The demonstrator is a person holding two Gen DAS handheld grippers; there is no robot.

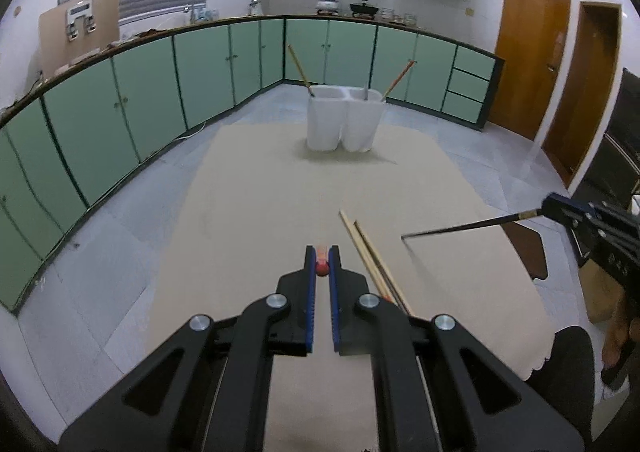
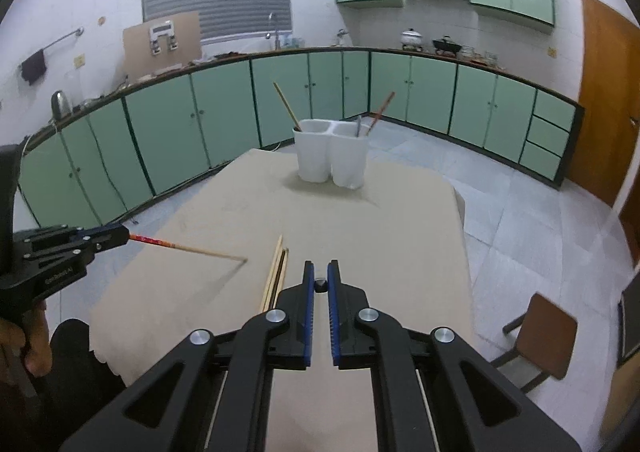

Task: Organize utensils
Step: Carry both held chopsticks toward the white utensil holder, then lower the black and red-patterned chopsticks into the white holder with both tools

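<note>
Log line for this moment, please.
left gripper: shut on red-handled chopstick | right gripper: shut on dark chopstick | loose chopsticks on table | holder far

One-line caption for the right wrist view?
Right hand-held gripper pinching a dark chopstick, white holder ahead.

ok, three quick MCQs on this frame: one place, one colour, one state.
1. The white holder stands: A) at the far end of the table B) on the floor C) on the counter.
2. The right gripper holds a chopstick that is: A) green B) black C) white.
3. The left gripper is: A) open, empty B) out of view C) shut on a chopstick.

1A: it sits on the tabletop. 2B: the black chopstick is clamped. 3C: it pinches the red-ended chopstick.
</note>
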